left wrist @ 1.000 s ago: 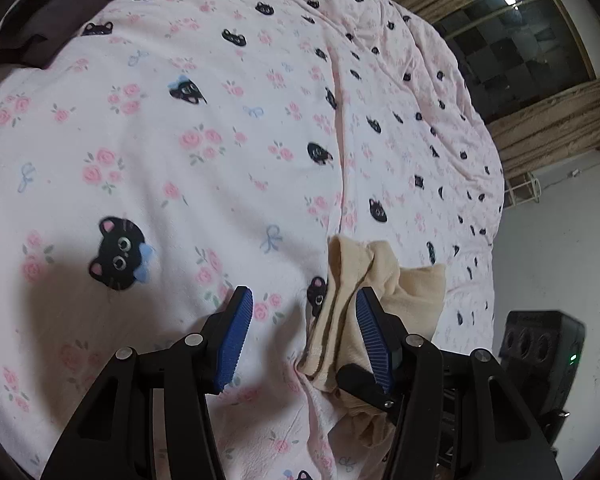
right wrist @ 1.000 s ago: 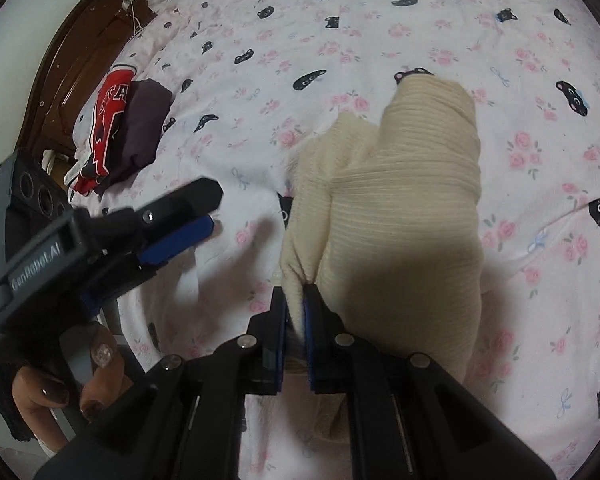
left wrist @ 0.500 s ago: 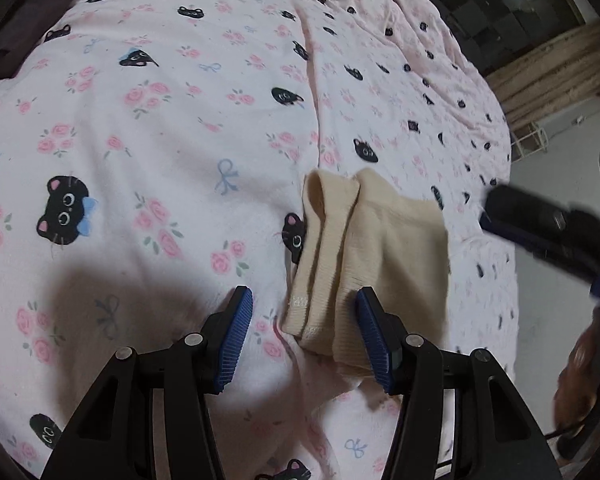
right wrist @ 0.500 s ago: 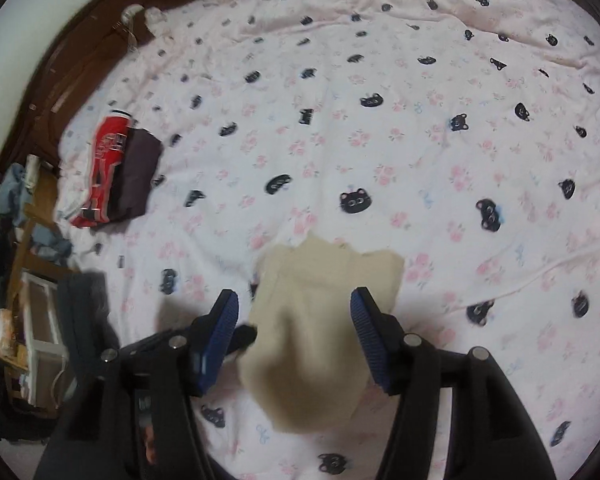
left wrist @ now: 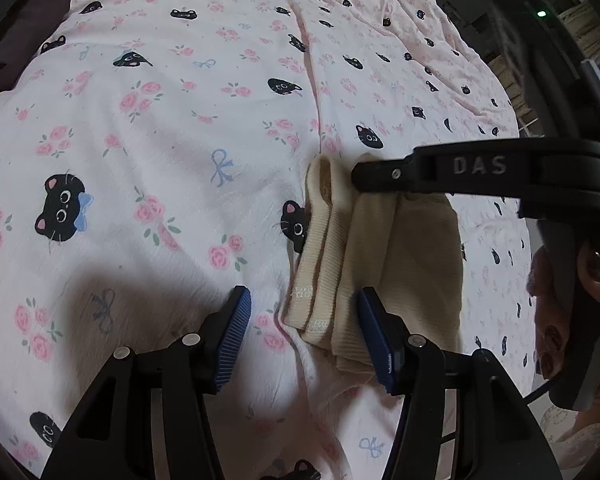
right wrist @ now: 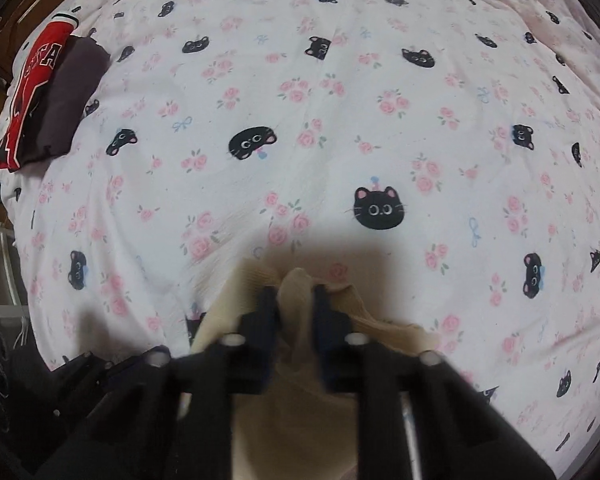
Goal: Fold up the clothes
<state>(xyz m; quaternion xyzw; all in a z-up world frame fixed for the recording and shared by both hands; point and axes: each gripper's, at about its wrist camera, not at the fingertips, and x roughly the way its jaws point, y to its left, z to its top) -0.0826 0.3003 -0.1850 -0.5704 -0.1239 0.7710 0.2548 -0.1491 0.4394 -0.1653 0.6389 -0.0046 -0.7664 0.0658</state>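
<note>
1. Dim indoor light, soft pinkish cast on the bedspread (left wrist: 180, 128).
2. Dark soft shadows fall on the bed just ahead of each gripper.
3. Left wrist view sharp; right wrist view motion-blurred, right gripper (right wrist: 294, 312) smeared.
4. Heavy fisheye bend, black vignette at the corners.
5. No glare; small green lamp (left wrist: 541, 13) glows.

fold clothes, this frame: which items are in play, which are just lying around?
In play:
- cream knit garment, folded on the bedspread
- right gripper, jaws closing on a bunch of it
- left gripper, open beside it

Lying around:
- red jersey
- dark folded garment
- cat-print bedspread
</note>
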